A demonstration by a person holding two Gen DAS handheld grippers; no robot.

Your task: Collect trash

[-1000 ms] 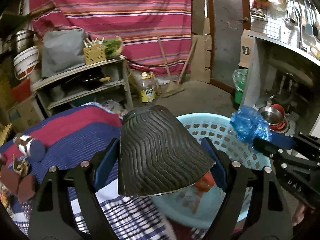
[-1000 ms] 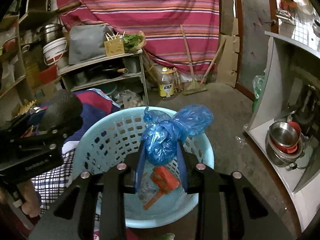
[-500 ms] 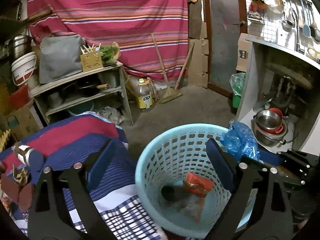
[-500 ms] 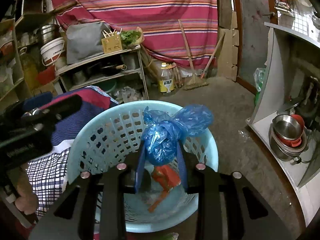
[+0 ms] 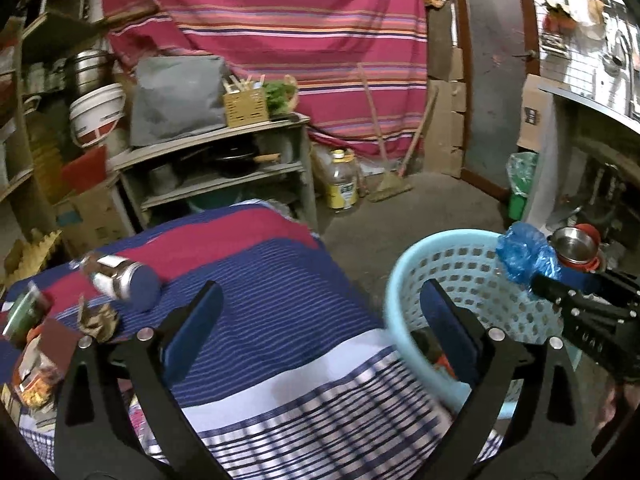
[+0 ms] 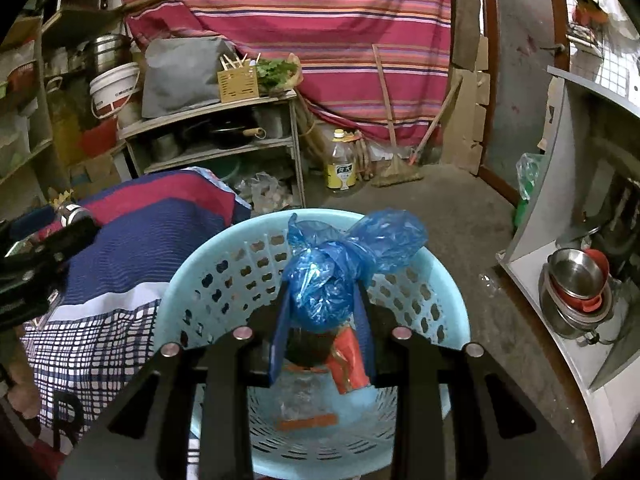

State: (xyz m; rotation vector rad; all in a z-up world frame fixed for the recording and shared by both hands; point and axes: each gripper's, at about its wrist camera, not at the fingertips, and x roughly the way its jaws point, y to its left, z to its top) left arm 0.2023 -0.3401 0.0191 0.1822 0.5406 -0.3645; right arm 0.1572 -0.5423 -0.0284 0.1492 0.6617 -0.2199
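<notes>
Far to the left of the left gripper, at the picture's edge, a heap of wrappers lies on the striped cloth; blur and the frame's rim cut it off, so single pieces are hard to tell apart. Just beyond it, still left of the tongs, a steel flask lies on its side, smeared by motion. The left gripper's jaws have just been opening and now stand wide apart over the cloth with nothing between them. Its right finger overlaps the near rim of the pale blue basket, hiding part of the basket's inside; only a scrap of red shows past it.

In the right wrist view the left tongs appear as a dark shape at the left edge, too cut off to read. The right gripper hangs over the basket, its jaws pressed onto a knotted blue plastic bag, which sits above the basket's hollow, not yet inside. Below and behind the bag, between the fingers, a red packet and a dark object lie on the basket's bottom; the dark one is mostly hidden and cannot be identified. To the right of the tongs, stacked steel bowls sit on a low shelf, partly cut by the cabinet wall.
</notes>
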